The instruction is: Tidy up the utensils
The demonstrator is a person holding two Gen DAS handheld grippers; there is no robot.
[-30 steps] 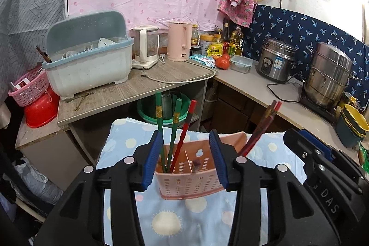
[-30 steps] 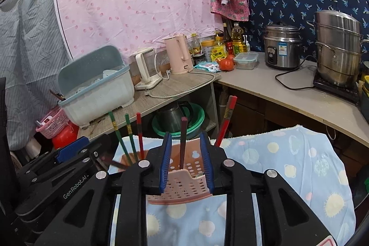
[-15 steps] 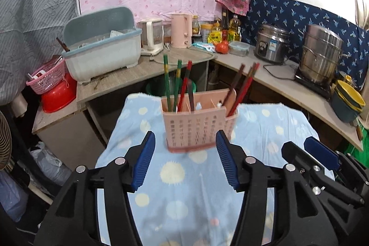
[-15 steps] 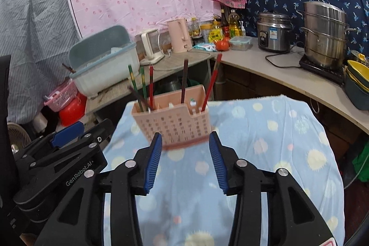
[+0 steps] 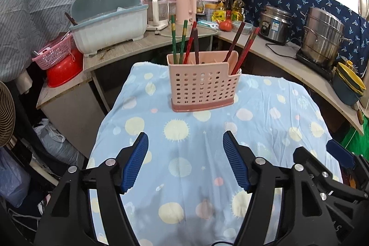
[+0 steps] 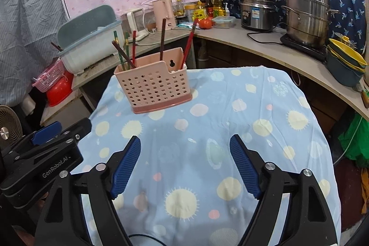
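Item, pink perforated utensil caddy [image 5: 203, 82] holding chopsticks [image 5: 184, 40], is standing mid-cloth [image 5: 265, 130] ahead of you while your left gripper [image 5: 185, 160] and right gripper [image 6: 184, 165] are opening empty; probably light, rigid, tippy, so you are best gripping its end walls.
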